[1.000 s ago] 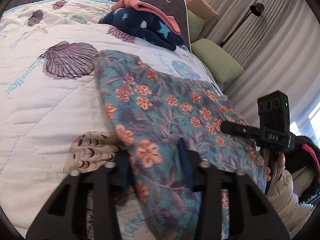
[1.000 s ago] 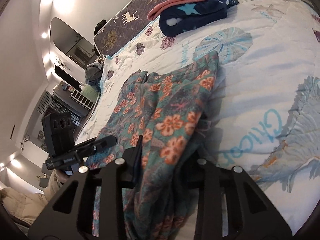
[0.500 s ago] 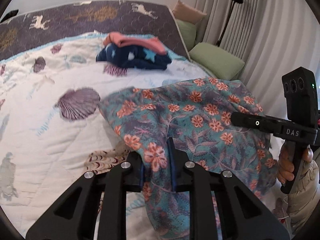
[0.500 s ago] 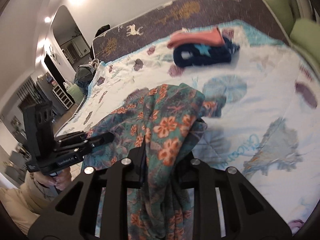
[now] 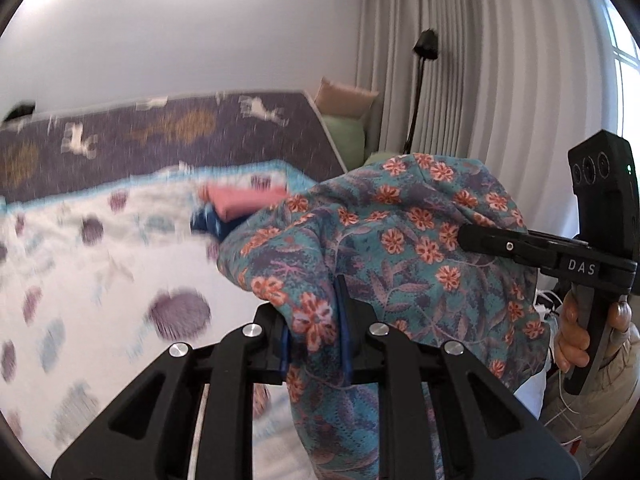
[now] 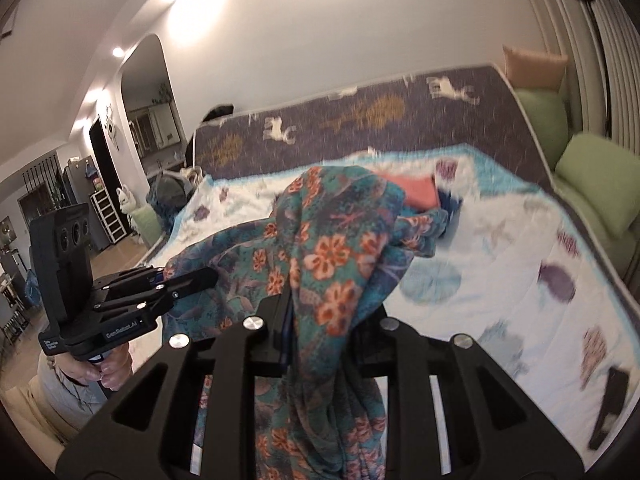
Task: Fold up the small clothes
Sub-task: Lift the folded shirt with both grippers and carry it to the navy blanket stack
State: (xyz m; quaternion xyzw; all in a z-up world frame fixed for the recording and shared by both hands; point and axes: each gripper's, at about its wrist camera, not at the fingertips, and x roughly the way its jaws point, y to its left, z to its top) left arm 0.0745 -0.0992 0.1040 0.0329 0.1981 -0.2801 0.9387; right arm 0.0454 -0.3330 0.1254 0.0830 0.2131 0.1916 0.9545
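Observation:
A teal garment with orange flowers hangs in the air above the bed, stretched between both grippers. My left gripper is shut on one edge of it; the cloth drapes down between its fingers. My right gripper is shut on the other edge of the garment, which bunches over its fingers. Each gripper shows in the other's view: the right one at the right, the left one at the left.
The bed's white quilt with shell prints lies below. A folded pile, pink on navy, sits at the far side of the bed. Green cushions and curtains are on the right. A dark flat object lies on the quilt.
Both grippers have lifted the floral garment up off the quilt and tilted upward, so the wall and headboard now show. Both stay shut on the cloth.

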